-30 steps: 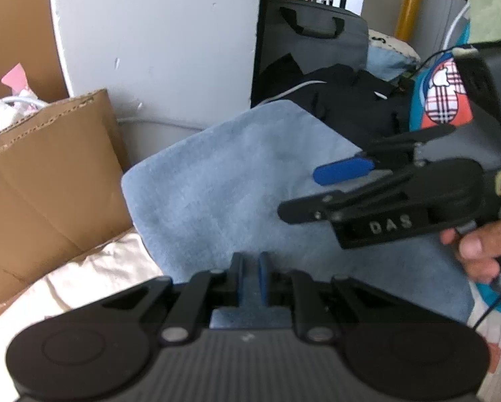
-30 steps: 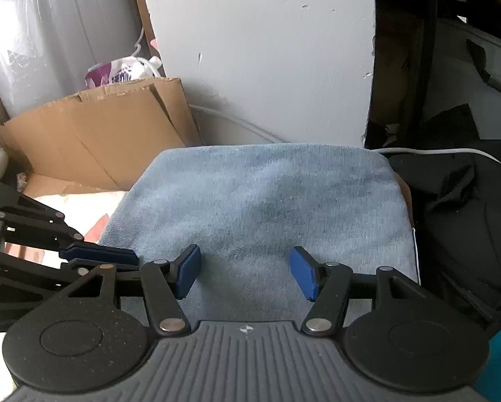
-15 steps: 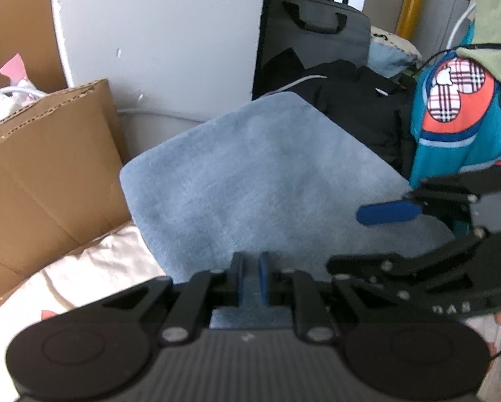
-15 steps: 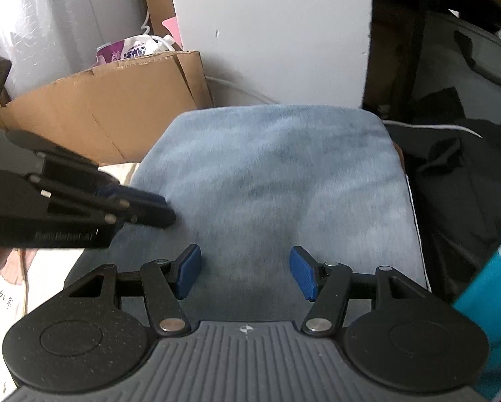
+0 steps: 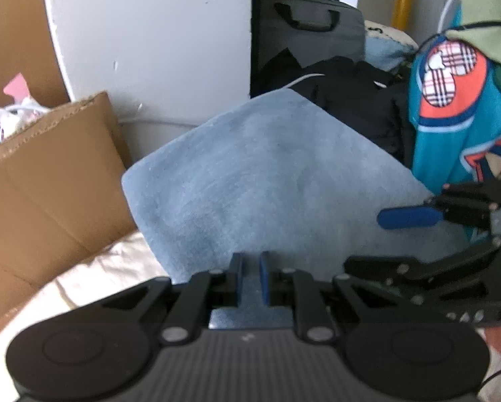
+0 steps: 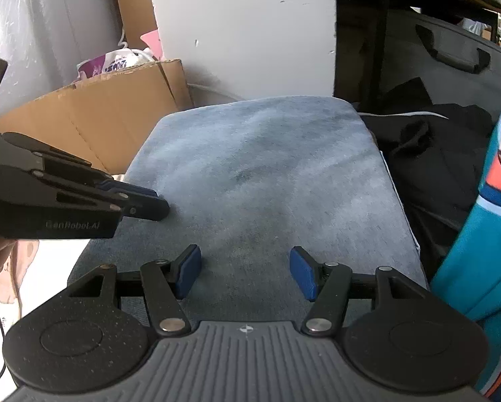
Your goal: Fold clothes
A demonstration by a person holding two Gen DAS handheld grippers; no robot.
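A folded blue-grey fleece garment (image 5: 267,174) lies flat in front of me; it also shows in the right wrist view (image 6: 267,181). My left gripper (image 5: 249,276) sits low at its near left edge, jaws nearly together with a narrow gap, nothing visibly pinched; it also shows in the right wrist view (image 6: 143,201). My right gripper (image 6: 245,269) is open and empty over the garment's near edge; it also shows in the left wrist view (image 5: 407,217). A teal and orange garment (image 5: 451,127) hangs at the right.
A cardboard box (image 5: 49,174) stands to the left against a white panel (image 5: 150,33). A black garment (image 6: 427,154) and a grey bag (image 5: 310,33) lie behind on the right. Cream bedding (image 5: 93,268) lies under the left edge.
My right gripper has drawn back to the right and toward me, off the middle of the fleece. My left gripper has stayed at the near left edge. The teal garment has come into view.
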